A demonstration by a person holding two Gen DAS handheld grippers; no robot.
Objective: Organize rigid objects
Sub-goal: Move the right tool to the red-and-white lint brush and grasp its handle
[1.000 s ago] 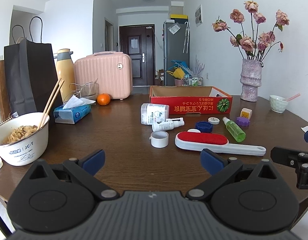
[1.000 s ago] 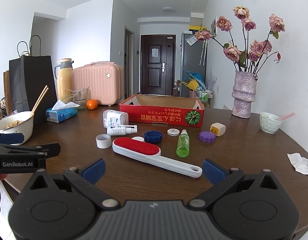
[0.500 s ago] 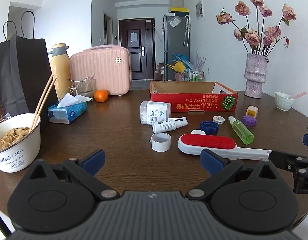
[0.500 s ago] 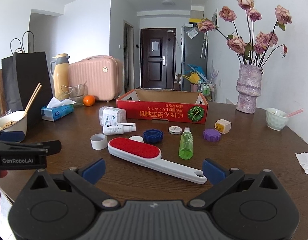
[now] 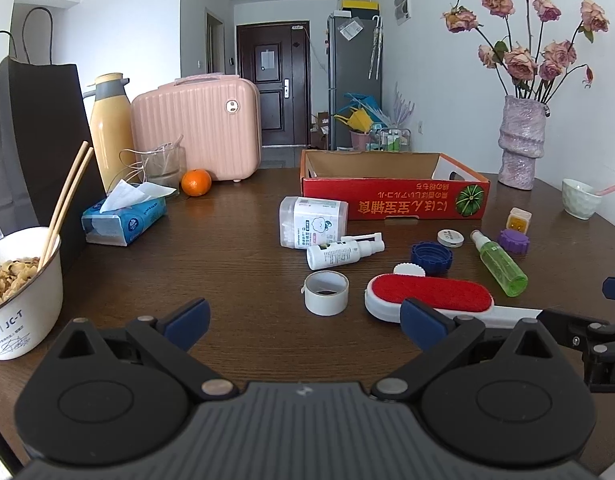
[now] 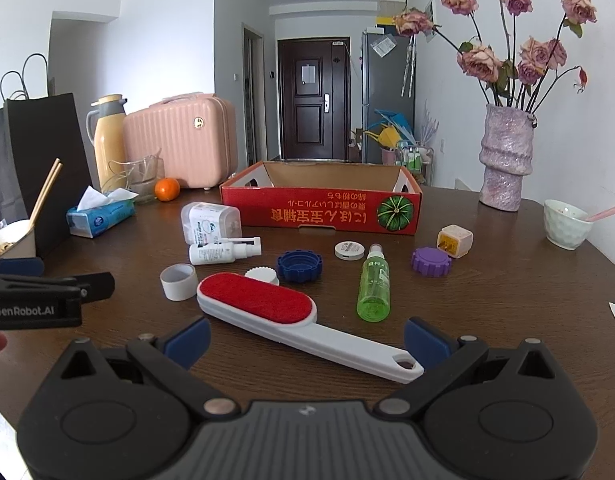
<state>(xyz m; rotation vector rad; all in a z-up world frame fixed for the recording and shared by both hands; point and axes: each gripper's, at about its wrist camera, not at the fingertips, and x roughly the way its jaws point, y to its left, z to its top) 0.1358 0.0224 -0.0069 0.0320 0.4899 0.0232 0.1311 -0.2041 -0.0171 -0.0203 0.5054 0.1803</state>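
Both claws have come forward over the counter [image 6: 487, 300], so the scattered items loom larger. The empty red box [image 6: 321, 210] sits far ahead. The lint brush [image 6: 291, 320] lies just before the right claw [image 6: 305, 338], which is spread wide; the left claw [image 5: 303, 316], equally spread, faces the tape roll [image 5: 326, 292]. A first pick-up looks imminent.

Pink suitcase [image 5: 195, 128] behind orange [image 5: 196, 182]; vase [image 6: 506, 156] holds roses [image 6: 507, 32]
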